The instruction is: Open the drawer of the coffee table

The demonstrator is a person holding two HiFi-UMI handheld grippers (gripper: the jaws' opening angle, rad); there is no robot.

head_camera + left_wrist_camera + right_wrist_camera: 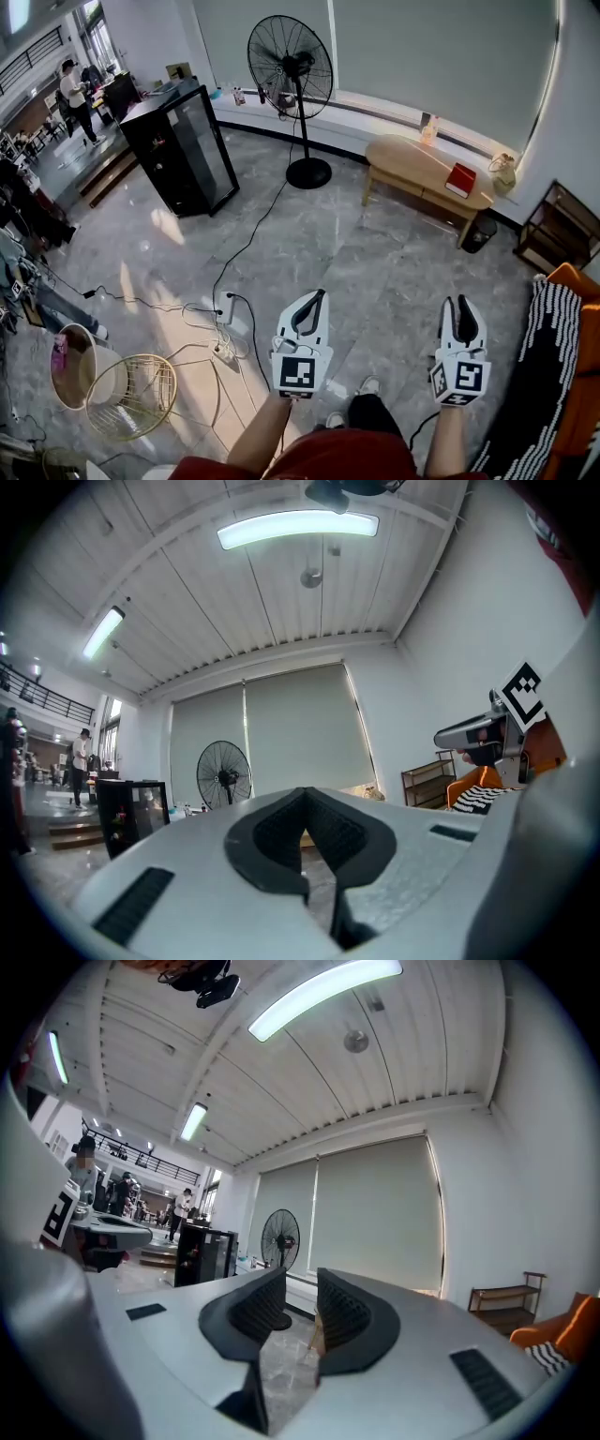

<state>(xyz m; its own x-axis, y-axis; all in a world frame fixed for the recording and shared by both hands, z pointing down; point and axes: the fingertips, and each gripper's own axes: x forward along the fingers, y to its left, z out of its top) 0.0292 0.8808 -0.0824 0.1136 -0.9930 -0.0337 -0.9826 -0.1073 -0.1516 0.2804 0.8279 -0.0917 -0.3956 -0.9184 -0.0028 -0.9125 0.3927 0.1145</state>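
Two grippers are held out level above the floor (375, 262), with the coffee table (412, 161) well ahead of them.

The left gripper (316, 296) has its jaws together at the tips, with nothing between them. The right gripper (461, 305) has its jaws a little apart, and only bare floor shows through the gap. The coffee table is a low wooden one, standing by the far wall under the blinds, well apart from both grippers. A red book (460, 179) lies on its top and a small bottle (429, 129) stands near its back edge. Its drawer is probably on the side facing the grippers, but that side is too small and shaded to make out a front or handle. A standing fan (291, 70) is left of the table, and a black cabinet (183, 145) is further left.
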